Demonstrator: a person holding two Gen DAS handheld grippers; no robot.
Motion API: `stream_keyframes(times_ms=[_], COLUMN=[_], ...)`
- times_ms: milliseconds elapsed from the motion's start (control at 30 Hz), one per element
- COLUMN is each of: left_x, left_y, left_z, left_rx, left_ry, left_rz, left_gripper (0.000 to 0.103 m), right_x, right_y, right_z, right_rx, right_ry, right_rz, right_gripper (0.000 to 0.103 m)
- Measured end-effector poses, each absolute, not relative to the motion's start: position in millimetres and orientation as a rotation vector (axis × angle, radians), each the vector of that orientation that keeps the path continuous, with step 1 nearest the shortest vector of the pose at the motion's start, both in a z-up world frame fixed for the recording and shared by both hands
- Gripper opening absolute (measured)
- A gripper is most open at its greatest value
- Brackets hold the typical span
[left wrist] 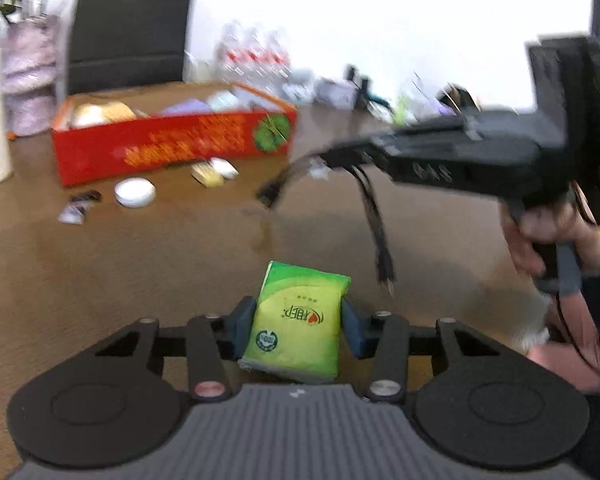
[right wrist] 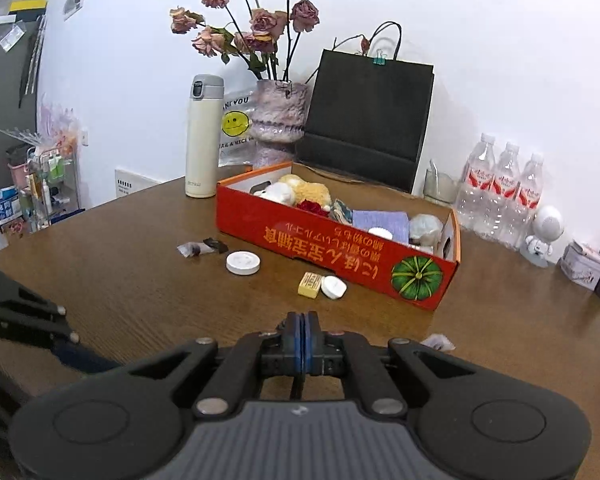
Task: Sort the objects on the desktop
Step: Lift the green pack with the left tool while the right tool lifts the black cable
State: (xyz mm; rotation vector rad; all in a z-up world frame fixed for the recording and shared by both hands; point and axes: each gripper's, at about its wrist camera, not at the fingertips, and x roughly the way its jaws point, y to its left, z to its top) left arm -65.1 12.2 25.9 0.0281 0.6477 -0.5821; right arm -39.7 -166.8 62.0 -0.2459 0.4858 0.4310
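Down at the bottom centre of the left wrist view, the left gripper (left wrist: 298, 326) has its blue pads clamped on both sides of a green tissue pack (left wrist: 300, 326), which sits upright between them over the brown table (left wrist: 100, 264). At the right side of the frame, a hand (left wrist: 548, 236) holds the right gripper (left wrist: 270, 196), blurry, with thin black cords (left wrist: 376, 224) dangling under it. Upper left is the red box (left wrist: 172, 148) with a white round lid (left wrist: 135, 193) just in front of it. Over in the right wrist view, the right gripper (right wrist: 305, 338) at bottom centre has its jaws pressed together with nothing visible between the pads. Red box (right wrist: 340, 248) sits mid-frame stuffed with soft toys; white round lid (right wrist: 243, 262), a yellow eraser (right wrist: 310, 285) and a small white case (right wrist: 333, 287) lie in front of it
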Motion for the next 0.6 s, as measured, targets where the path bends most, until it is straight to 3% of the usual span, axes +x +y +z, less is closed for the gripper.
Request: stream_keyframes(times_ms=[267, 467, 600], left_x=[-2.6, 92.4, 165.4], left_y=[31.5, 39.8, 36.8], left_z=[68.2, 91.3, 90.4], left_rx=[-0.066, -0.114, -0.171], left_ry=[0.534, 0.502, 0.580], left_rz=[-0.394, -0.231, -0.208], left_gripper=[0.046, 0.046, 0.046], right_x=[-17.4, 62.3, 130.7], right_y=[-169.6, -166.2, -150.2], right_z=[113.4, 160.8, 167.1], right_rx=[-0.285, -0.226, -0.213], right_ry=[0.352, 0.273, 0.277], right_rz=[0.437, 0.447, 0.463], right_gripper=[0.001, 0.001, 0.001])
